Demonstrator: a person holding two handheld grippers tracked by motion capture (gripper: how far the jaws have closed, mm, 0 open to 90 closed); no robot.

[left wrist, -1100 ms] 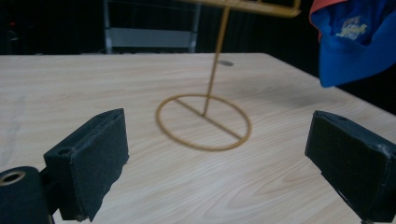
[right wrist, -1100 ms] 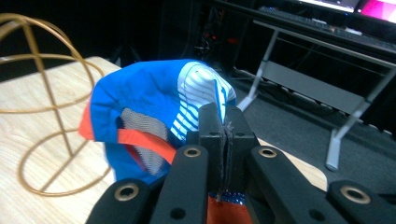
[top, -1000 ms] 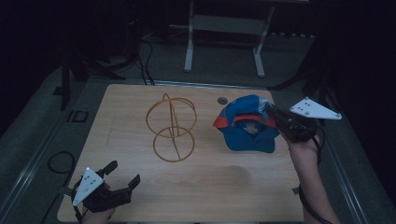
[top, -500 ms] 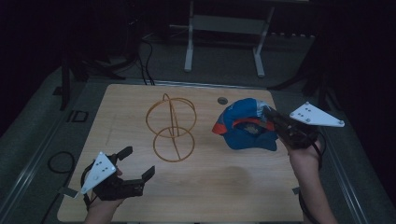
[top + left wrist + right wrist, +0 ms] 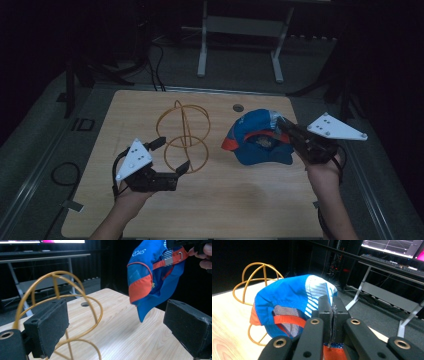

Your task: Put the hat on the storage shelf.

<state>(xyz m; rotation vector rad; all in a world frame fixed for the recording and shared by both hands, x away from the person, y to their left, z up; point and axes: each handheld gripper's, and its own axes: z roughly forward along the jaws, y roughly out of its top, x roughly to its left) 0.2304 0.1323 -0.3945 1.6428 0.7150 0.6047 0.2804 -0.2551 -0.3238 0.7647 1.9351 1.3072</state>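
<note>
Soft fabric cap point(image 5: 260, 142) hangs limp; we pinch its rear edge in right gripper point(image 5: 286, 129), left gripper point(image 5: 172, 157) spread empty.

Light wooden table point(image 5: 150, 107), gold wire stand point(image 5: 184, 137) standing on it

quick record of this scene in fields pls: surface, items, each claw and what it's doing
surface: wooden table, round hole near its far edge
items: gold wire stand; blue and orange cap
left claw: open, beside the wire stand, touching nothing
right claw: shut on the cap's rear edge, cap lifted, hanging off the table in the left gripper view
cap versus stand: apart, cap not on the stand
</note>
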